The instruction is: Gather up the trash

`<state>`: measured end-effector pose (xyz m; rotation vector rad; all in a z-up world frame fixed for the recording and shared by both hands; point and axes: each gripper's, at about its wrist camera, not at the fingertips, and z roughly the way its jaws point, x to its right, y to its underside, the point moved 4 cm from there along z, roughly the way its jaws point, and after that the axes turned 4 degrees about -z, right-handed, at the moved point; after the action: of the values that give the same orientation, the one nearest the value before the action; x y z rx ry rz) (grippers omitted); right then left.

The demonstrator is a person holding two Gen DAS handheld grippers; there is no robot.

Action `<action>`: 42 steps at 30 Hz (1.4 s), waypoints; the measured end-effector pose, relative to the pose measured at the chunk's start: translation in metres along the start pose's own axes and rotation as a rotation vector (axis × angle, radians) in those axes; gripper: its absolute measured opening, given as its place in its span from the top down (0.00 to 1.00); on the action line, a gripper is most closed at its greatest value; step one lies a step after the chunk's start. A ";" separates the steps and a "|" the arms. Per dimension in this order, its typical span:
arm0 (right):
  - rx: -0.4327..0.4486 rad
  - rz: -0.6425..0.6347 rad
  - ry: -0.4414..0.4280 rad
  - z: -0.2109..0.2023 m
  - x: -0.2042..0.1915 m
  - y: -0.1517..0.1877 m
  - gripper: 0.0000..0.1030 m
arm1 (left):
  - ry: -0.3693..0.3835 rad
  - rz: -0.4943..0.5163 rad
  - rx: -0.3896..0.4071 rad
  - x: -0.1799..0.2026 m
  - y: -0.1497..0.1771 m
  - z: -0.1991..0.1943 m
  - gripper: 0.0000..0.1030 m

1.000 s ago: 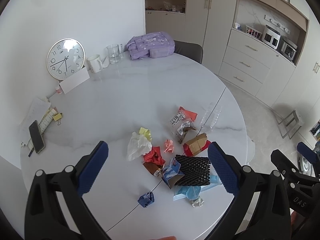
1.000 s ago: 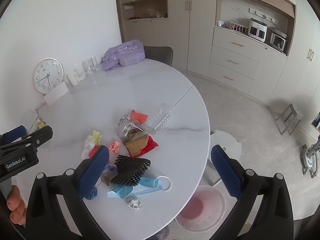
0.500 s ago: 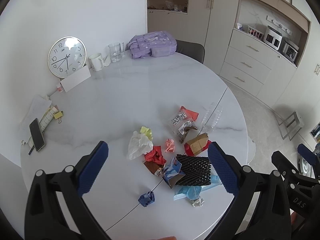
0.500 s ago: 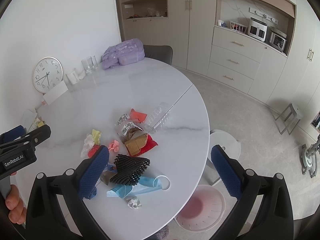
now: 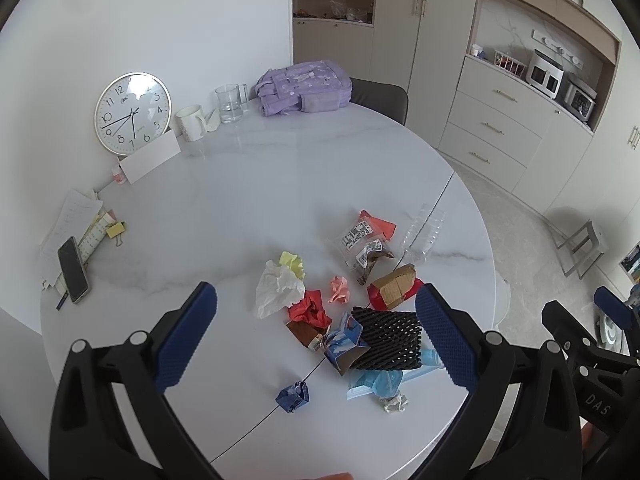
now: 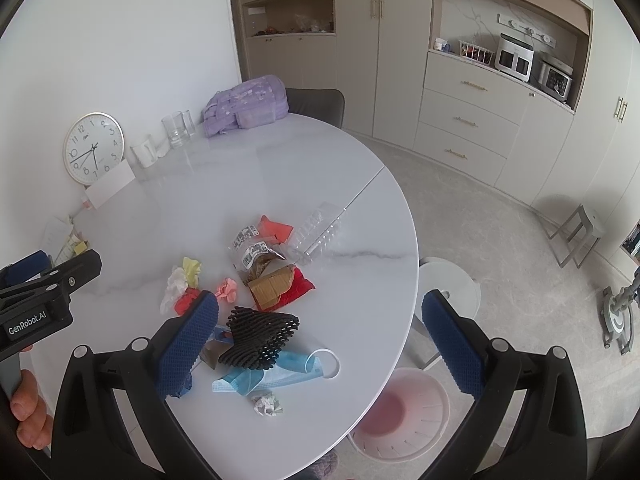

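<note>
White marble table (image 5: 248,184) carries the trash as one loose pile, below and between the two tools. The left gripper (image 5: 316,328) hangs wide open and empty, with the tissue (image 5: 278,286) just ahead of its left finger. The right gripper (image 6: 320,340) is open too — the black foam net (image 6: 260,334) lies just beside its left finger. Risk: light scraps may slip off the edge and miss the pink bin (image 6: 404,416).

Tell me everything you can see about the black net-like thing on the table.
The black foam net is a soft-looking mesh sleeve with diamond-shaped holes, lying flattened and slightly curled on the white table. It rests on top of a blue face mask, beside a small blue carton. Neither tool touches it.
</note>
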<state>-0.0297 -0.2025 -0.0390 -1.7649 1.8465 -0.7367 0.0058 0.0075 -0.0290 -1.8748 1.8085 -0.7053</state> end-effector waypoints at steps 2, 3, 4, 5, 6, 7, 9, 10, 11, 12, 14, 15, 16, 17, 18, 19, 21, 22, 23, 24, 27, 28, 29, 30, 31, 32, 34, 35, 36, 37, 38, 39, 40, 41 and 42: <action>0.001 -0.002 0.000 0.000 0.000 0.000 0.02 | 0.000 -0.001 0.002 0.000 0.000 0.000 0.08; 0.001 0.000 0.000 0.000 0.000 0.000 0.02 | 0.000 -0.001 0.002 0.000 0.001 0.000 0.08; 0.000 0.000 -0.001 0.000 0.000 0.000 0.02 | 0.000 -0.001 0.002 0.000 0.001 0.000 0.08; 0.000 0.000 -0.001 0.000 0.000 0.000 0.02 | -0.002 -0.001 0.002 0.000 0.001 0.000 0.08; 0.000 0.001 -0.001 0.000 0.000 0.000 0.02 | -0.002 -0.001 0.002 0.000 0.002 0.000 0.08; -0.001 0.000 -0.001 0.000 0.000 0.000 0.02 | -0.002 0.000 0.001 0.000 0.001 0.001 0.08; 0.000 0.001 -0.002 0.001 0.000 0.000 0.02 | -0.003 0.000 0.001 0.000 0.000 0.000 0.08; -0.001 0.001 -0.002 0.001 0.000 0.000 0.02 | -0.004 0.000 0.001 0.000 0.000 0.000 0.08; -0.001 0.002 -0.002 0.001 0.001 0.001 0.02 | -0.005 0.000 0.002 0.000 0.000 0.001 0.08; -0.002 0.001 -0.003 0.001 0.000 0.000 0.02 | -0.005 0.000 0.003 0.000 0.000 0.001 0.08; -0.003 0.004 -0.004 0.001 0.001 0.001 0.02 | -0.003 0.001 0.005 0.000 0.001 0.002 0.08; -0.001 0.006 -0.006 0.002 0.001 0.001 0.02 | 0.000 0.002 0.012 0.000 0.001 0.002 0.08; 0.000 0.010 -0.009 0.002 0.001 0.001 0.02 | 0.000 0.003 0.024 -0.001 0.001 0.002 0.08; 0.006 0.016 -0.013 0.003 0.002 0.002 0.02 | 0.003 0.004 0.039 -0.003 0.001 0.002 0.08; 0.015 0.020 -0.018 0.003 0.003 0.002 0.02 | 0.009 0.009 0.056 -0.004 0.002 0.002 0.08; 0.020 0.021 -0.022 0.003 0.003 0.002 0.02 | 0.013 0.015 0.075 -0.006 0.002 0.002 0.08; 0.039 0.027 -0.037 0.005 0.004 0.004 0.02 | 0.010 0.023 0.114 -0.014 -0.001 0.002 0.08; 0.045 0.031 -0.042 0.006 0.004 0.005 0.02 | 0.009 0.025 0.119 -0.018 0.000 0.005 0.08; 0.051 0.038 -0.050 0.008 0.005 0.008 0.02 | 0.019 0.029 0.118 -0.022 0.001 0.008 0.08; 0.053 0.043 -0.056 0.011 0.005 0.010 0.02 | 0.030 0.031 0.113 -0.026 0.001 0.013 0.08; 0.048 0.058 -0.057 0.021 0.006 0.017 0.02 | 0.046 0.020 0.090 -0.043 0.005 0.029 0.08; 0.044 0.069 -0.054 0.027 0.006 0.022 0.02 | 0.050 0.020 0.078 -0.048 0.006 0.036 0.07; 0.042 0.075 -0.054 0.030 0.006 0.024 0.02 | 0.052 0.024 0.063 -0.053 0.008 0.044 0.08; 0.038 0.085 -0.057 0.035 0.005 0.029 0.02 | 0.051 0.029 0.052 -0.057 0.007 0.049 0.08; 0.033 0.090 -0.059 0.039 0.004 0.032 0.02 | 0.041 0.036 0.036 -0.063 0.013 0.057 0.08; 0.021 0.099 -0.064 0.046 0.002 0.038 0.02 | 0.033 0.041 0.020 -0.068 0.015 0.066 0.08; 0.006 0.101 -0.071 0.055 -0.003 0.047 0.02 | 0.028 0.057 -0.025 -0.076 0.021 0.086 0.07; 0.000 0.099 -0.074 0.059 -0.006 0.051 0.02 | 0.035 0.062 -0.044 -0.080 0.025 0.096 0.08; -0.003 0.097 -0.078 0.062 -0.009 0.054 0.02 | 0.050 0.063 -0.056 -0.084 0.034 0.103 0.08; -0.011 0.088 -0.086 0.066 -0.016 0.061 0.02 | 0.060 0.067 -0.070 -0.087 0.038 0.111 0.07; -0.017 0.081 -0.088 0.069 -0.020 0.064 0.02 | 0.068 0.073 -0.082 -0.089 0.041 0.120 0.08; -0.023 0.070 -0.090 0.071 -0.026 0.068 0.02 | 0.075 0.080 -0.091 -0.090 0.043 0.128 0.08; -0.030 0.049 -0.088 0.075 -0.035 0.073 0.02 | 0.080 0.091 -0.100 -0.090 0.045 0.137 0.08; -0.035 0.038 -0.084 0.076 -0.039 0.076 0.02 | 0.085 0.104 -0.107 -0.089 0.046 0.145 0.08; -0.044 0.022 -0.076 0.078 -0.044 0.079 0.02 | 0.092 0.116 -0.113 -0.087 0.046 0.153 0.08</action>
<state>-0.0330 -0.1610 -0.1511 -1.7717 1.8419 -0.6167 0.0661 0.0872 -0.1814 -1.8164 2.0362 -0.6708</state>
